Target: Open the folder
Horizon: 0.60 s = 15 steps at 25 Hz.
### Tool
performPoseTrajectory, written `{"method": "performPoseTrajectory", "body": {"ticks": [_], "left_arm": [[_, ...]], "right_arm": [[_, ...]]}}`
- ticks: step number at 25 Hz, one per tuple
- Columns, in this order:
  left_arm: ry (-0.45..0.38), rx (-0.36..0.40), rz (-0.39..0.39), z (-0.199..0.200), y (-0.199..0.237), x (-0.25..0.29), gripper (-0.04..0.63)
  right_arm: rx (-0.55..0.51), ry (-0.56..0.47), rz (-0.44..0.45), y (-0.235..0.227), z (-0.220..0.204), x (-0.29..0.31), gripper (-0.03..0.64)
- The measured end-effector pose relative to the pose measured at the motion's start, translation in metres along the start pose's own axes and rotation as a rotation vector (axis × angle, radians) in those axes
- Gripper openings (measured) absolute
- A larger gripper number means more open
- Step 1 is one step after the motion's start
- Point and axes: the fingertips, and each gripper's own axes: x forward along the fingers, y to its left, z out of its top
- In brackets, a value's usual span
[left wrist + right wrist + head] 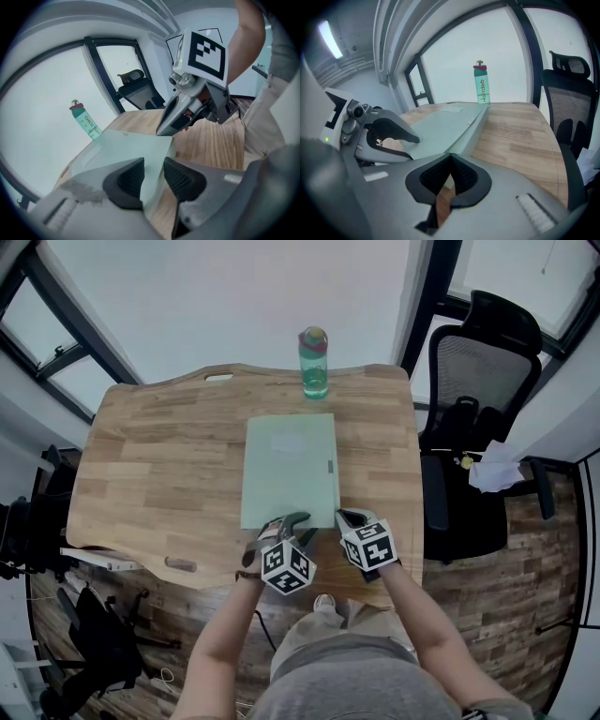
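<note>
A pale green folder (289, 470) lies shut and flat in the middle of the wooden table (159, 456). My left gripper (298, 527) is at its near edge. In the left gripper view the jaws (153, 176) stand apart with the folder's near edge (122, 150) between the pads, and a gap shows on both sides. My right gripper (345, 517) is at the folder's near right corner. Its tips (450, 159) meet right at that corner of the folder (440, 124). Whether they pinch any of it is hidden.
A teal water bottle (314, 363) stands upright just beyond the folder's far edge. A black office chair (478, 427) with a white cloth on it is to the table's right. The two grippers sit close together at the table's near edge.
</note>
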Motion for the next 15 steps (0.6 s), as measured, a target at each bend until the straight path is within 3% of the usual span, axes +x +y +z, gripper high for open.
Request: {"method": "performPoseTrajectory", "body": {"ticks": [15], "left_arm": [[-0.129,-0.083,0.078,0.014,0.021,-0.050,0.094]], "right_arm": [[0.028,-0.003,-0.063,-0.001,0.001,-0.001,0.002]]}}
